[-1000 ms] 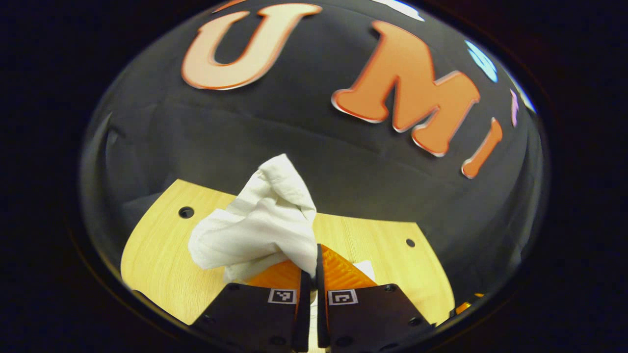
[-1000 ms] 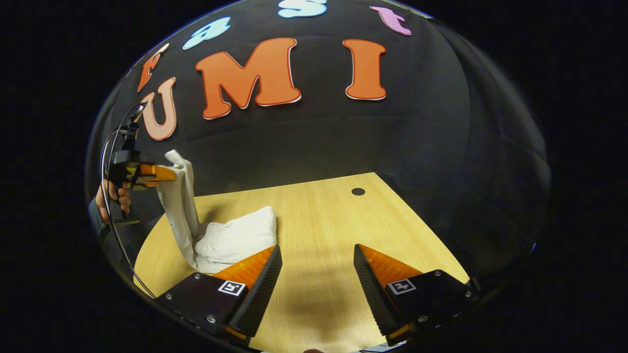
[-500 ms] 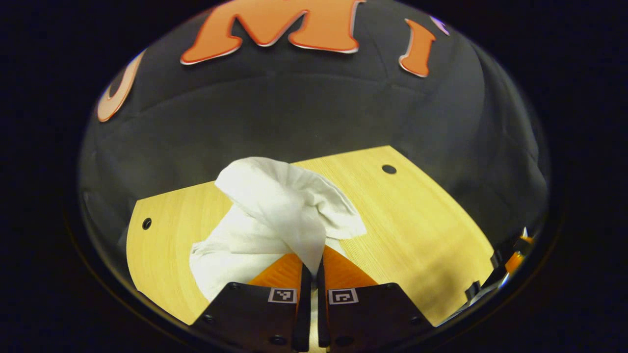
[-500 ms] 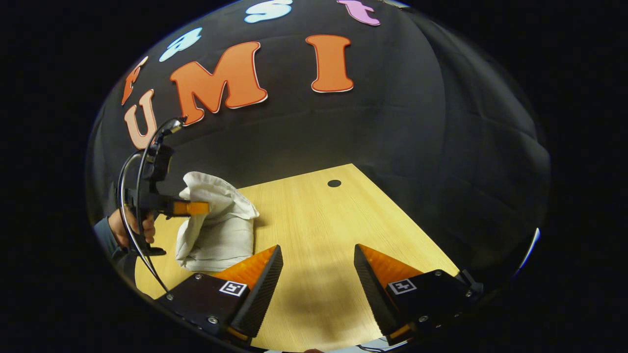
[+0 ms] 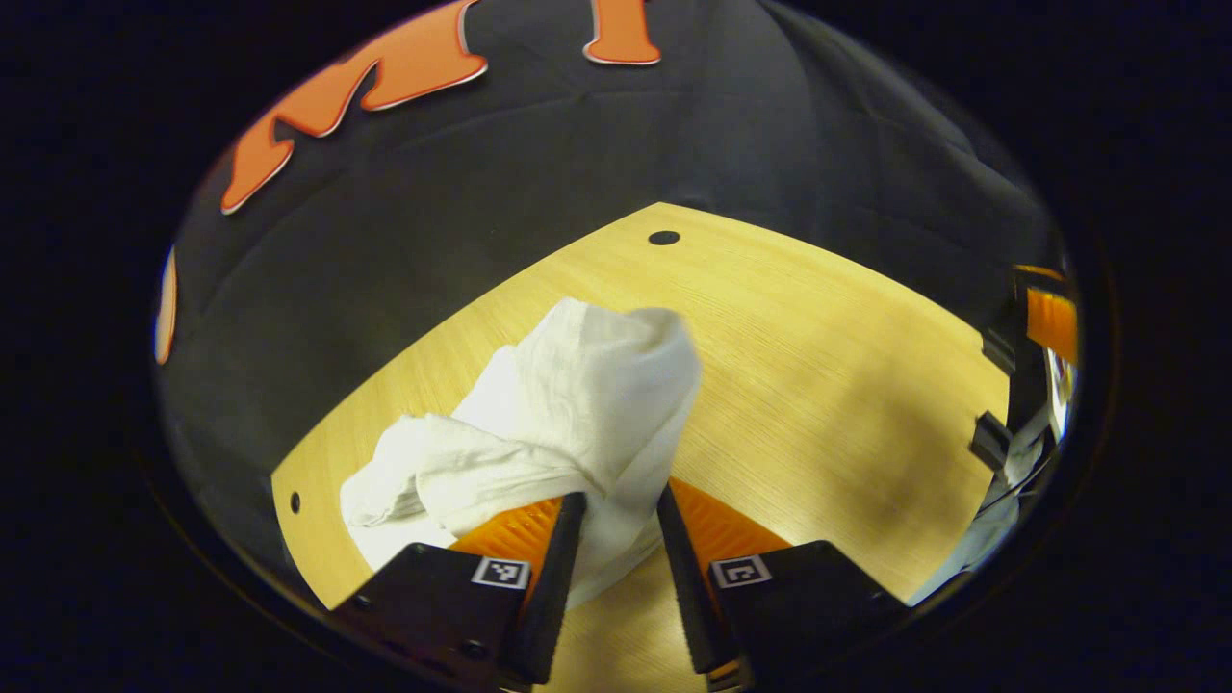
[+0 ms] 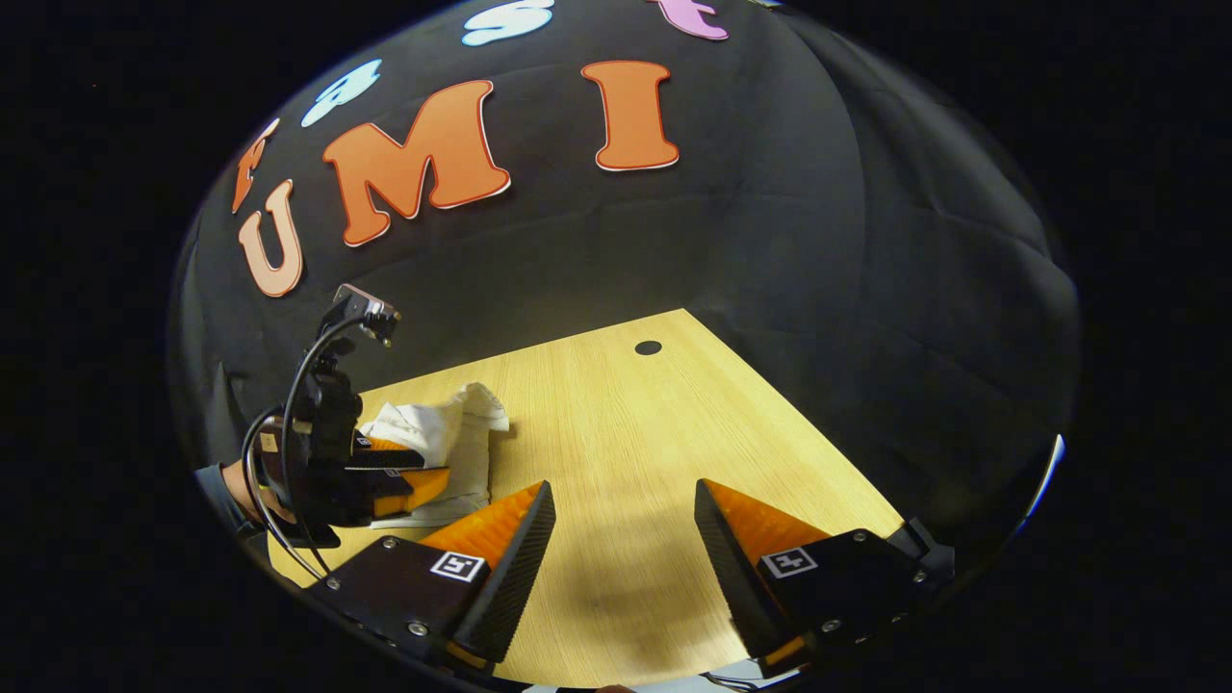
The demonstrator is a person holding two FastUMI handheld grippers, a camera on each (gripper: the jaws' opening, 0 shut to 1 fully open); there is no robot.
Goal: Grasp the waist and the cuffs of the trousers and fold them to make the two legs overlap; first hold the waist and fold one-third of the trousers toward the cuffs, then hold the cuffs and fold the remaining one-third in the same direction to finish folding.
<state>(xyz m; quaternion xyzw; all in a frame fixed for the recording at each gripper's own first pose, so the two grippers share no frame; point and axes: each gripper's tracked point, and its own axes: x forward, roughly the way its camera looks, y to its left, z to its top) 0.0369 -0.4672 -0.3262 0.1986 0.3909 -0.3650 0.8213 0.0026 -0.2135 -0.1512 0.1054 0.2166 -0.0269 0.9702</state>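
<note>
- the white trousers (image 5: 568, 414) are lying bunched in a soft heap on the wooden table (image 5: 818, 366), toward its left side as the right gripper view shows it; neither waist nor cuffs are telling themselves apart in the crumple.
- the left gripper (image 5: 616, 525) is sitting low at the heap with its jaws parted; a hanging fold of cloth is running down between them, but the fingers are not pressing on it, so it is holding nothing.
- the right gripper (image 6: 624, 525) is hovering over bare table well apart from the trousers (image 6: 443, 433), its jaws standing wide and empty.
- judging from the heap, no neat fold is in place yet; the step in hand looks like finding proper grips.
- doing it well is likely calling for spreading the cloth flat first, then each gripper pinching one end through both layers, at an edge and not mid-bundle.
- lifting only slightly and keeping the cloth taut between the two should be helping the legs overlap without dragging wrinkles.
</note>
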